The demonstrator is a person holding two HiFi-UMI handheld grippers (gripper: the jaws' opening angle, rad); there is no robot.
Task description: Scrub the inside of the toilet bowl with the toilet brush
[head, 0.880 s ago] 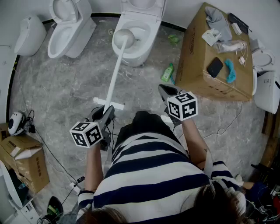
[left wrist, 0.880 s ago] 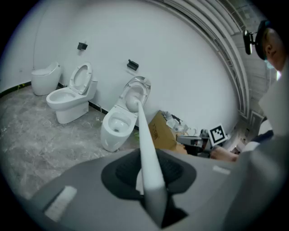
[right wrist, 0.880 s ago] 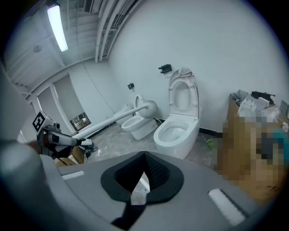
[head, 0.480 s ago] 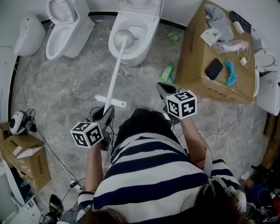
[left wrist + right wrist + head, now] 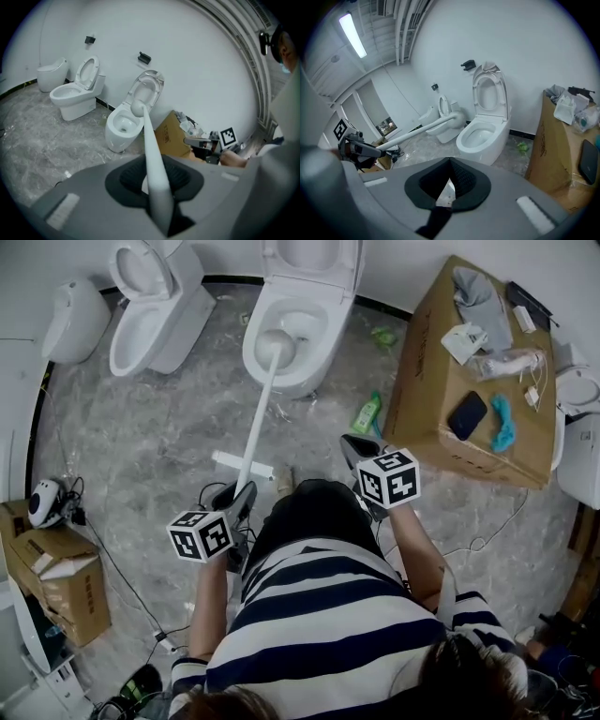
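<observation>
- The grey marbled floor (image 5: 150,446) fills the head view, and the toilet bowl (image 5: 295,329) stands at its top centre against the wall.
- A person in a striped shirt (image 5: 328,615) stands facing the toilet bowl with both arms held out towards it.
- A cardboard box (image 5: 441,427) sits on the floor to the right of the toilet bowl in the head view. Small items lie on its top.
- A second toilet (image 5: 155,310) stands to the left of the toilet bowl.
- Only the two gripper views show the toilet bowl's lid (image 5: 490,93), which stands upright against the wall.
- The toilet brush (image 5: 261,418) is a long white rod running from the person up to the toilet bowl.
  - In the head view its round head lies over the opening.
  - The right gripper view puts the head at about rim height on the bowl's left side. I cannot tell whether it touches the bowl.
- The left claw (image 5: 157,187) is clamped on the near end of the brush handle.
- The right claw (image 5: 449,185) is held well short of the toilet bowl. Its jaws meet at the tips with nothing between them.
- A green bottle (image 5: 366,413) lies on the floor between the toilet bowl and the box.
</observation>
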